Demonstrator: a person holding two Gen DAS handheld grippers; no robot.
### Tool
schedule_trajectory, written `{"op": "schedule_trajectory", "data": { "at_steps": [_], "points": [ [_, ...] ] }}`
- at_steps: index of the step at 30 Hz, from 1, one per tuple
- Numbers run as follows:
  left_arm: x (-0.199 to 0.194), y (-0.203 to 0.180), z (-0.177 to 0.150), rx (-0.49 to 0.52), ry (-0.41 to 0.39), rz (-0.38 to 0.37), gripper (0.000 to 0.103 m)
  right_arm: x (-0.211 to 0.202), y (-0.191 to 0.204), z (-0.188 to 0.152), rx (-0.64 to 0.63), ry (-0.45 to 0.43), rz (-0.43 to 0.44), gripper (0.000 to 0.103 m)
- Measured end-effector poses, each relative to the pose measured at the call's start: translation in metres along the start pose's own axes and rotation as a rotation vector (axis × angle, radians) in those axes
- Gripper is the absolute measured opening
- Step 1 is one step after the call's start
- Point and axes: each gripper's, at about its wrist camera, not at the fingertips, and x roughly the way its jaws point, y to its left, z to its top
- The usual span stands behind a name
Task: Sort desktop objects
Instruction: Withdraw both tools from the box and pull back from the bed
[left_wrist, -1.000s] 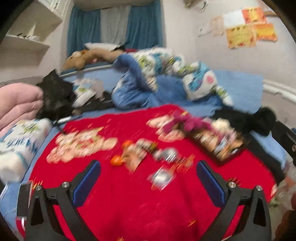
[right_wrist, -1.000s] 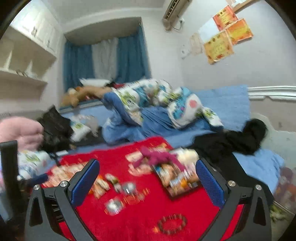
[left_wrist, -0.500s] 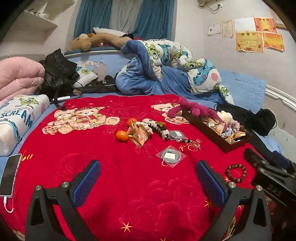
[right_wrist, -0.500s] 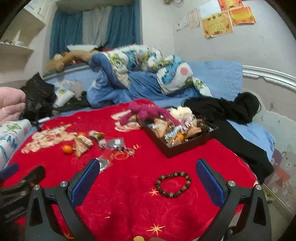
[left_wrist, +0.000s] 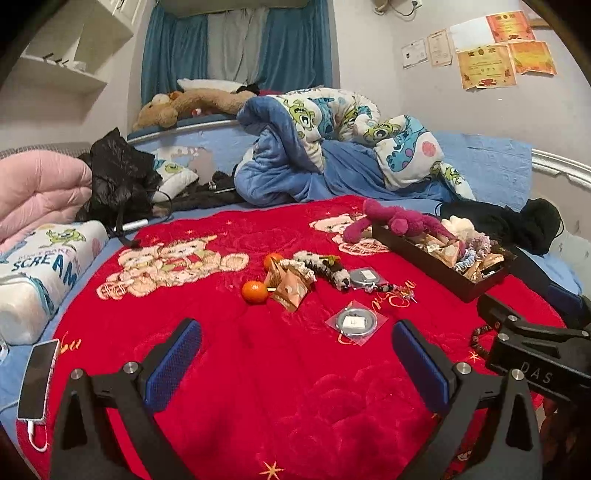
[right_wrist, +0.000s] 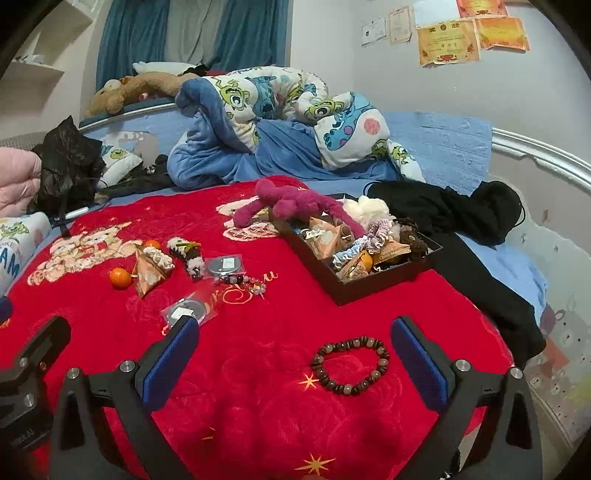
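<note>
A red blanket (right_wrist: 258, 369) fills the frame's centre. At centre right, a dark tray (right_wrist: 373, 277) holds snack packets and scrunchies. A bead bracelet (right_wrist: 351, 365) lies lower right. Left gripper (left_wrist: 295, 362) and right gripper (right_wrist: 295, 358) gape, released.

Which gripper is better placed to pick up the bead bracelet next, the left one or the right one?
Probably the right gripper. The bead bracelet lies between its open fingers, while the left gripper has only bare red blanket ahead.
</note>
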Motion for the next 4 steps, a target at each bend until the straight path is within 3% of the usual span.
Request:
{"op": "schedule_trajectory", "data": {
  "at_steps": [4],
  "points": [
    [0.0017,-0.0004,0.0011,0.013,-0.007,0.000,0.103,0.0030,0.0043,0.0018,-0.007,-0.001,0.002,0.103]
  ]
}}
